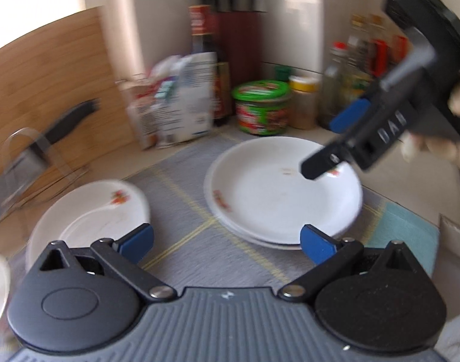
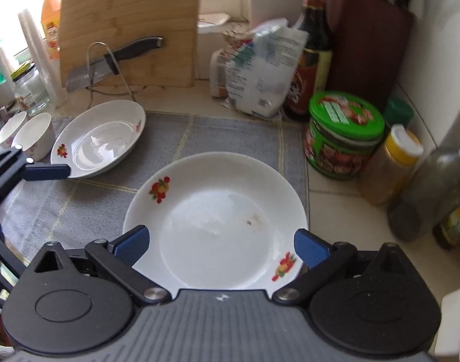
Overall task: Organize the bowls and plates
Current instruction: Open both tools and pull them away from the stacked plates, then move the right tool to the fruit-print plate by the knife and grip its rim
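A white plate with fruit prints [image 2: 218, 220] lies on a grey mat [image 2: 218, 132]; in the left wrist view it tops a stack of two plates [image 1: 284, 193]. My right gripper [image 2: 222, 246] is open and empty, just above the plate's near rim; it also shows in the left wrist view [image 1: 329, 141]. A second white plate [image 2: 100, 138] lies at the mat's left, also in the left wrist view [image 1: 88, 214]. My left gripper [image 1: 227, 242] is open and empty over the mat, between the plates; one of its fingers [image 2: 47, 171] touches or overlaps that plate's rim. Two small white bowls [image 2: 28, 134] stand further left.
A wooden cutting board [image 2: 130, 27] leans at the back with a knife in a wire rack [image 2: 109, 60]. A paper bag [image 2: 257, 72], a dark sauce bottle [image 2: 314, 45], a green-lidded tub [image 2: 344, 138], a yellow-capped spice jar [image 2: 389, 166] and bottles [image 2: 432, 193] crowd the right.
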